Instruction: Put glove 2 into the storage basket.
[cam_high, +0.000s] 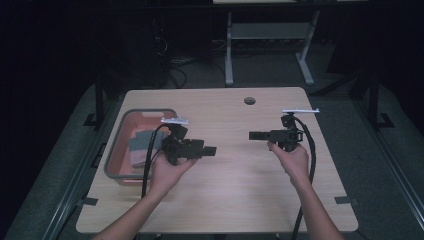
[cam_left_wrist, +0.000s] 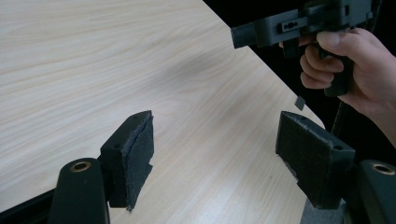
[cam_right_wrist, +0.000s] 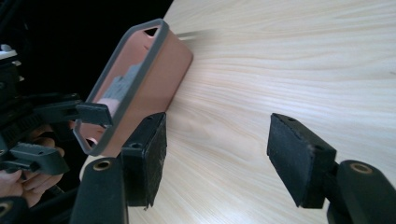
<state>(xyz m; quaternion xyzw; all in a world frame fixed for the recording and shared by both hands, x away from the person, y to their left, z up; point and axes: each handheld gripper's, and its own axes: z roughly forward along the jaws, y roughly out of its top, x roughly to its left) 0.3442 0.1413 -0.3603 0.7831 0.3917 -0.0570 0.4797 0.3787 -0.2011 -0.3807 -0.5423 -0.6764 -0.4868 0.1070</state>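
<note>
Forearms and hands enter over the near edge of the pale wooden worktop (cam_high: 235, 185). Near its left edge sits the salmon-pink plastic basin with a grey rim (cam_high: 116, 150), folded grey cloths (cam_high: 140, 148) inside. Just right of it, the left tongs (cam_high: 211, 150) point toward the right tongs (cam_high: 253, 135); both hover over the middle, jaws parted, gripping nothing, tips well apart.

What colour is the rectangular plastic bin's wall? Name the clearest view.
The bin has salmon-pink walls with a grey rim, clearest in the right gripper view.
</note>
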